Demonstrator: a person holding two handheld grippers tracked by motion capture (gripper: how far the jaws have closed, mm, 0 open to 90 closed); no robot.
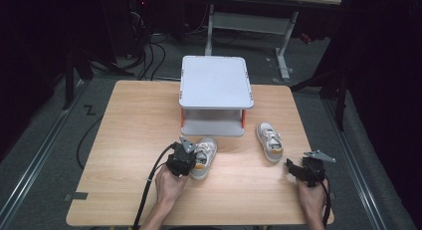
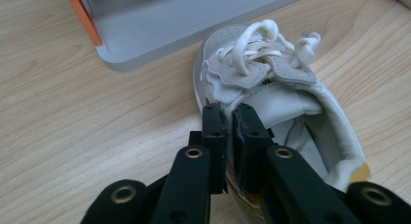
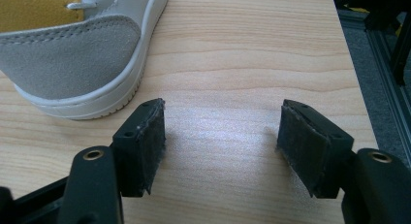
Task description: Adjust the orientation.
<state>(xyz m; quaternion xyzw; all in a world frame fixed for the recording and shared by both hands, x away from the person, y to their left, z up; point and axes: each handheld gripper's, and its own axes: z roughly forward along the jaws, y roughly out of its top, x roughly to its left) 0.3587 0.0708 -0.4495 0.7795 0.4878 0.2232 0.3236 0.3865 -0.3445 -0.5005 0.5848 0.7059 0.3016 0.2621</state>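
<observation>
We work at a pale wooden worktop (image 1: 134, 140) in a dim room with grey floor and loose cables behind. A grey two-tier stand (image 1: 215, 83) sits at the far middle. Our left gripper (image 2: 229, 118) has its jaws closed on the side wall of the left shoe (image 2: 271, 88), just in front of the stand. Our right gripper (image 3: 220, 136) hangs with jaws wide apart, holding nothing, just beside the heel of the right shoe (image 3: 72, 54).
</observation>
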